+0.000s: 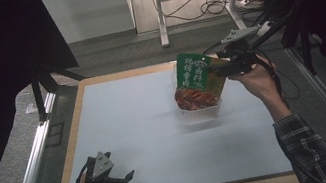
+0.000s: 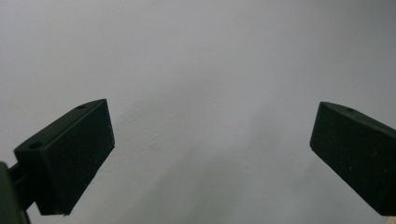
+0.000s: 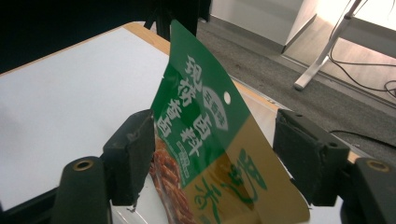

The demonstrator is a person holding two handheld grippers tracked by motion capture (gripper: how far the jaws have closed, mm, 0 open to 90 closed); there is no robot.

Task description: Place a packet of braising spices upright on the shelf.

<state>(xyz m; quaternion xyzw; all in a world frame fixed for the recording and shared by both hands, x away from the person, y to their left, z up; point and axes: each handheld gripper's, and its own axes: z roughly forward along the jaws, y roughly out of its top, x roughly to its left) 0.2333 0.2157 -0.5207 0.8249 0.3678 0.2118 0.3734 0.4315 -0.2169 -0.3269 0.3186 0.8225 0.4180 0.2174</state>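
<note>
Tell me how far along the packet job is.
Done: the green sauce packet already stands in the clear plastic tub at the far right of the table. In hand: the right claw brackets the packet's top with its jaws spread; one pad seems to brush it, the other stands clear, so it looks like a release. Left: drawing that claw away. The left claw rests open at the near edge.

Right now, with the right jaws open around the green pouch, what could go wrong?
1. The seasoning pouch stands upright in a clear plastic container, and the right gripper has its jaws apart. One jaw looks very close to the pouch, so pulling away could tip it over.
2. The container sits near the table's far edge, so a nudge might push it off.
</note>
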